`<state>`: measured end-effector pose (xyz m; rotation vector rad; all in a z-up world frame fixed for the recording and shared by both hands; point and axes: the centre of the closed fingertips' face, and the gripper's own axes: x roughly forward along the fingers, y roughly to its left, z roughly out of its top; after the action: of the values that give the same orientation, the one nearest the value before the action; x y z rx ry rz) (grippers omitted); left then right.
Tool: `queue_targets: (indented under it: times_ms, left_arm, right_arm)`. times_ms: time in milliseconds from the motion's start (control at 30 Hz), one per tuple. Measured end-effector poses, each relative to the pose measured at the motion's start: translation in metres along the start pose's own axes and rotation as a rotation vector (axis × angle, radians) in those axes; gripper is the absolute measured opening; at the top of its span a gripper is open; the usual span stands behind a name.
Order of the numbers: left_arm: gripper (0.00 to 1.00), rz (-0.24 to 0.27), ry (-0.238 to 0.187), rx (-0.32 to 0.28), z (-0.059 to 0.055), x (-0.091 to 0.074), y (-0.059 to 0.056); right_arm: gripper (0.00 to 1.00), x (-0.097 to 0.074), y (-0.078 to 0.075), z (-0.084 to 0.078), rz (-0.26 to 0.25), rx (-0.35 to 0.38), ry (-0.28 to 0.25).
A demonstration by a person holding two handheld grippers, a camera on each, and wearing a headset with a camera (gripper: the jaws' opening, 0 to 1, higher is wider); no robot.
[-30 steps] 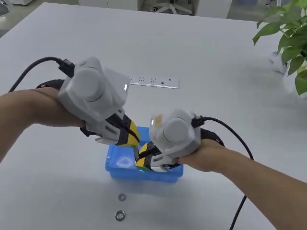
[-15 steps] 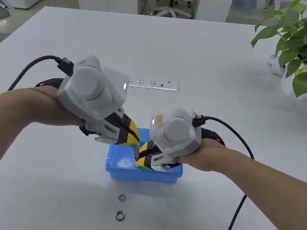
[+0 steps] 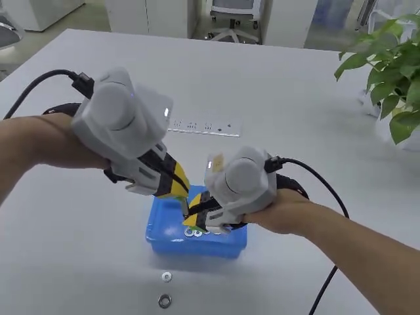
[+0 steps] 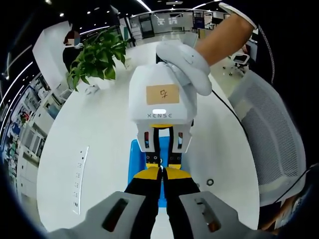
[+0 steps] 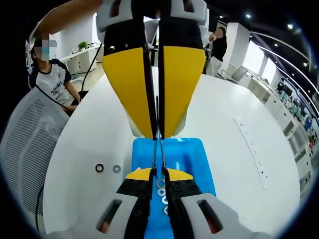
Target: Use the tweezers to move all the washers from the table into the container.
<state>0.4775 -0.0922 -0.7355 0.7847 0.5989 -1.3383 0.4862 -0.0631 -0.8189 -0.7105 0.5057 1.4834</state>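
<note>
A blue container (image 3: 197, 239) sits on the white table with several washers (image 3: 197, 231) lying in it. Both grippers hang over it, nose to nose. My left gripper (image 3: 176, 190) reaches in from the left, shut on thin metal tweezers (image 5: 156, 144). The tweezers run down into my right gripper (image 5: 158, 174), whose jaws are closed narrowly around them above the washers (image 5: 161, 191). In the left gripper view my left gripper (image 4: 162, 170) meets the right gripper head on over the container (image 4: 135, 159). Two washers (image 3: 165, 289) lie on the table in front of the container, also seen as washers (image 5: 107, 168).
A white power strip (image 3: 203, 126) lies behind the container. A potted plant (image 3: 387, 72) stands at the far right. Black cables trail from both grippers. An office chair (image 5: 35, 134) and a person are beside the table.
The head camera has tilted, shifting the whole picture. Both grippers stay over the container, the left one slightly higher. Washers inside the container show now.
</note>
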Motion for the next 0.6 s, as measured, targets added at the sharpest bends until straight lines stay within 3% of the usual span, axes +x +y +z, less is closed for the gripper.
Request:
queue_targets:
  times_ms: [300, 600]
  left_arm:
    - [0.05, 0.023, -0.003, 0.008, 0.009, -0.013, -0.008]
    - [0.05, 0.038, -0.005, 0.016, 0.015, -0.025, -0.025]
  right_arm:
    - [0.11, -0.010, 0.006, 0.013, -0.018, -0.016, -0.018]
    - [0.12, -0.015, 0.021, 0.025, -0.021, -0.042, -0.026]
